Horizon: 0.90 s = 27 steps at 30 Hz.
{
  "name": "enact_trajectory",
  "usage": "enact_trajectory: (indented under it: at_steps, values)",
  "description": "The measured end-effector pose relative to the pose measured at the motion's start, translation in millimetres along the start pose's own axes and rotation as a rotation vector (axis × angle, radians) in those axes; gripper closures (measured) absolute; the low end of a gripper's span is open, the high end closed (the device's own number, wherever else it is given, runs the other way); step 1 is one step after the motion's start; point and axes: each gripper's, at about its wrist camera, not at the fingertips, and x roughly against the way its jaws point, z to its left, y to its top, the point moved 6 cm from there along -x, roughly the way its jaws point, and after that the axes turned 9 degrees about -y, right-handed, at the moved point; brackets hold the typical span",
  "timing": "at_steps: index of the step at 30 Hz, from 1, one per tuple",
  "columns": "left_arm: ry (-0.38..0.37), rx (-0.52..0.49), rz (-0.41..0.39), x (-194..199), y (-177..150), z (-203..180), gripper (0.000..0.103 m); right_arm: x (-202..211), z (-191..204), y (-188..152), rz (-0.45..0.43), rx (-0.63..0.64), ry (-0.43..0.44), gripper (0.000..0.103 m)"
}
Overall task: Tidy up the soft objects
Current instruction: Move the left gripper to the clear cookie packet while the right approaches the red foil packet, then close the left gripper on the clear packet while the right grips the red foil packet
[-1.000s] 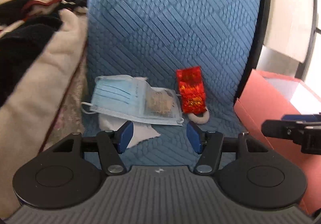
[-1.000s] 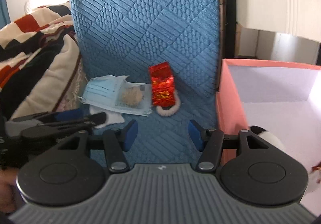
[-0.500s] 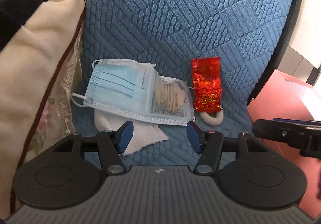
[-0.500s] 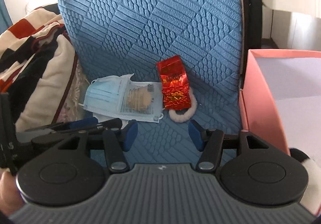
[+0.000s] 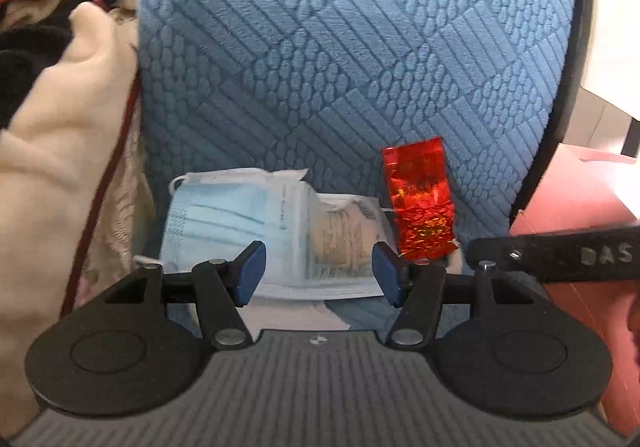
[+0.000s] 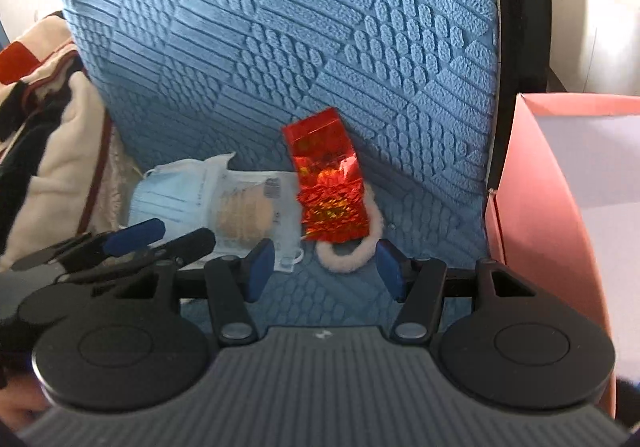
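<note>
Soft objects piled low on the blue textured seat [image 5: 360,47], both grippers empty!

Face mask [image 5: 224,223] lies flat, red foil packet [image 6: 328,187] leans beside it over a fluffy ring [image 6: 344,259]. Left gripper [image 5: 318,275] and right gripper [image 6: 326,267] hover, jaws apart. Pink box [image 6: 536,207] to the right.

Blue quilted chair [image 5: 352,59], black-rimmed. Patterned blanket [image 5: 52,99] heaped just beside it. White furniture [image 6: 592,27] behind, brightly lit.
</note>
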Motion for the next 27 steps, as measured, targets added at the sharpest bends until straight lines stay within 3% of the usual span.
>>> enact_trajectory:
  at_steps: [7, 14, 22, 27]
  values:
    - [0.055, -0.091, -0.015, -14.9, 0.1, -12.9, 0.038, -19.4, -2.3, 16.4, 0.023, -0.033, 0.027, 0.044]
    - [0.086, -0.188, -0.005, -31.1, -2.7, -21.6, 0.038, -43.0, -3.0, 31.6, 0.042, -0.047, -0.007, 0.044]
    - [0.123, -0.244, 0.014, -47.0, -6.4, -20.8, 0.032, -60.5, 10.9, 33.7, 0.069, 0.032, 0.027, 0.044]
    - [0.145, -0.307, 0.018, -55.1, -11.7, -27.6, 0.030, -72.4, 18.3, 30.6, 0.063, 0.096, -0.005, 0.045]
